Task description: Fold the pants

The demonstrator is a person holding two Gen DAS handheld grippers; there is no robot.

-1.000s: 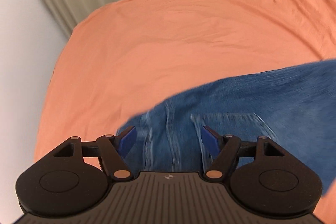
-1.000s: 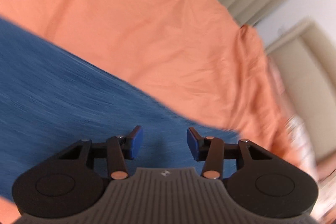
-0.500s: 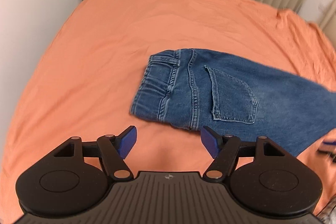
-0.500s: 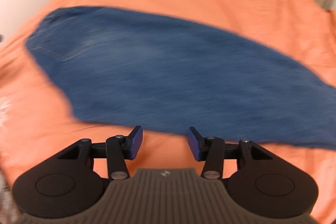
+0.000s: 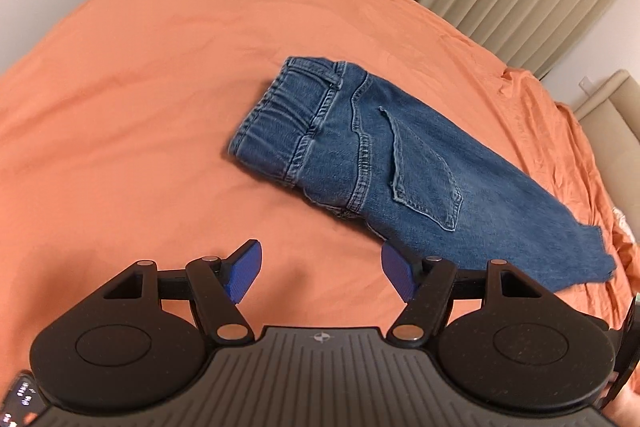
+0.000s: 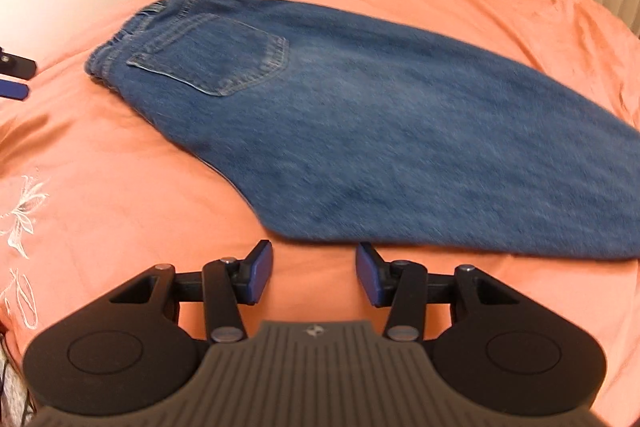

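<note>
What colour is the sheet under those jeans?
Orange sheet, plain; clearest in the left wrist view.

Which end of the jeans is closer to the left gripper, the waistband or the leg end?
The waistband. It lies ahead of the left gripper, while the leg end trails off to the right, toward the edge of the orange bedsheet.

From my right wrist camera the jeans (image 6: pixel 380 147) are smeared with motion blur, and their leg end runs off the right edge. In my left wrist view, a small screen-like object (image 5: pixel 20 401) sits half cut off at the bottom-left corner; its markings are too small to read.
</note>
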